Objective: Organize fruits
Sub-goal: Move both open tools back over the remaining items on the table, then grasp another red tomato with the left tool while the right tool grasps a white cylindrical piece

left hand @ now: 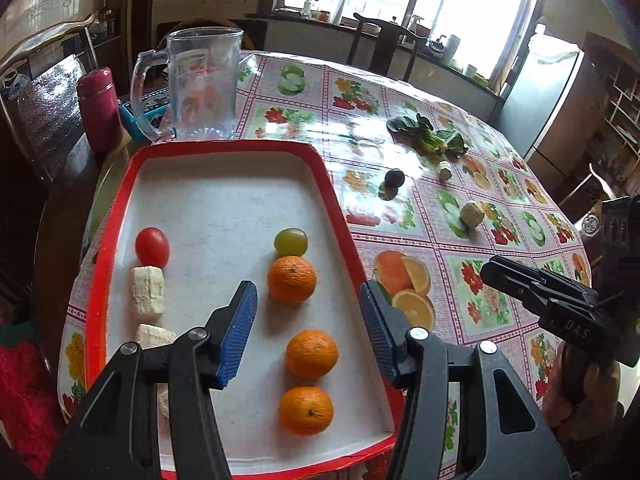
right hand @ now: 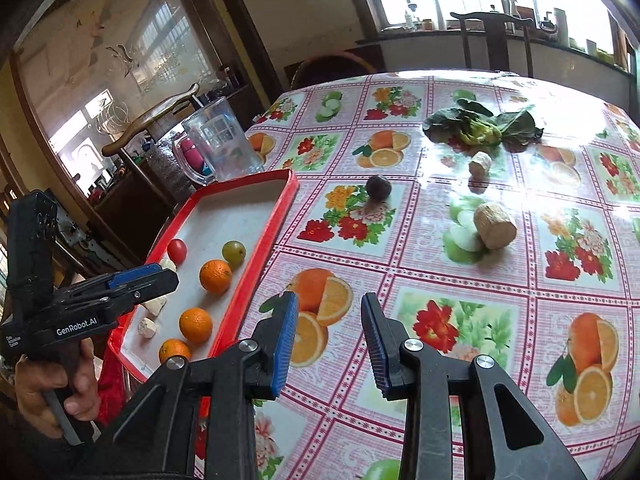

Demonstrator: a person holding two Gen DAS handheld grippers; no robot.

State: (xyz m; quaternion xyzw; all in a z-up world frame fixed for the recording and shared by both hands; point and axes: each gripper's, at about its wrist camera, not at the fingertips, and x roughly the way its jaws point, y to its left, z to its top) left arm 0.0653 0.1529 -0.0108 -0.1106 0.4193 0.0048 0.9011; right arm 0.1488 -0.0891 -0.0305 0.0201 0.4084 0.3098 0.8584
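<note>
Fruit-print tablecloth (right hand: 440, 264) | left gripper (left hand: 308, 328) "GenRobot.AI", empty, jaws apart | right gripper (right hand: 330, 340) "DAS", empty, jaws apart

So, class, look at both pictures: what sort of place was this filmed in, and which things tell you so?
Most likely a home dining room or kitchen. A table under a fruit-print cloth holds a clear jug and a red tray of fruit, wooden chairs stand round it, and a fridge stands by the window.

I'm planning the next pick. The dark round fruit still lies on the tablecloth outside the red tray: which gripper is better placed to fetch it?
Probably right. The right gripper hangs empty over the tablecloth, pointing toward the dark fruit. The left gripper hangs over the red tray, above the oranges.
</note>
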